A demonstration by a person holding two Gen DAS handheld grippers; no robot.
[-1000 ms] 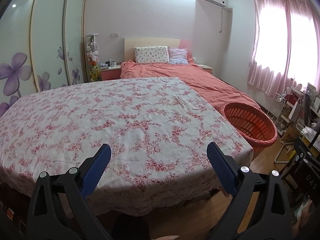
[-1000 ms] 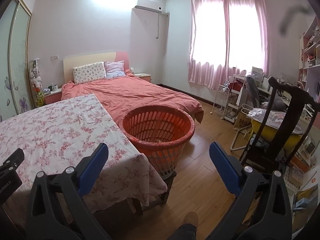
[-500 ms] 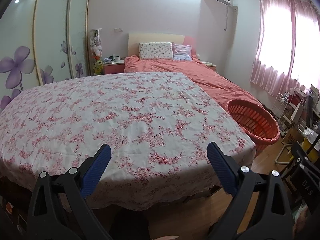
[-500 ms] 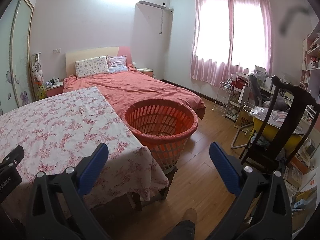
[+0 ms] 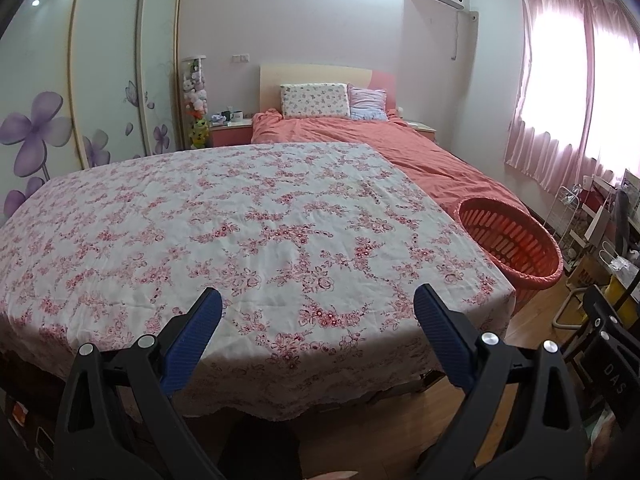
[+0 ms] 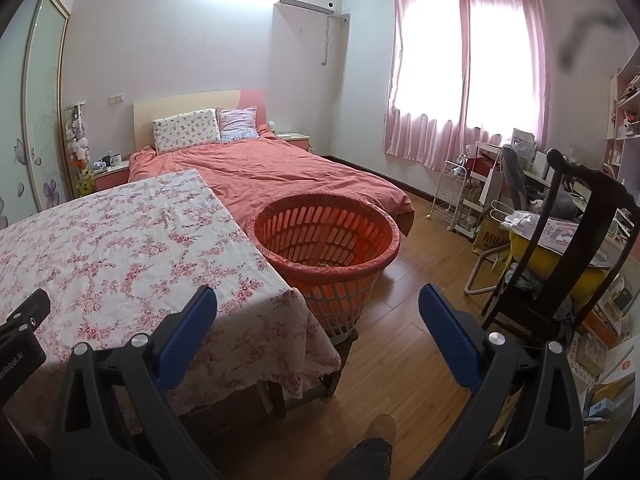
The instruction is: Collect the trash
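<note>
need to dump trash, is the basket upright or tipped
Upright: the basket stands beside the table with its open rim facing up.

The orange basket (image 5: 516, 240) is partly hidden behind the floral tablecloth (image 5: 224, 232); items in the basket's bottom are too small to tell.

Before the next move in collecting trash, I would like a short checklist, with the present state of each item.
1. Left gripper open and holding nothing: ok.
2. Right gripper open and holding nothing: ok.
3. Orange basket upright beside the table's right edge, mouth unblocked: ok.
4. Trash to pick up on the floral tablecloth: not ok, none shows on it in either view.
5. What lies in the basket: cannot tell; only a small pale bit shows at the bottom.
6. Wooden floor between table and dark chair free of obstacles: ok.
</note>
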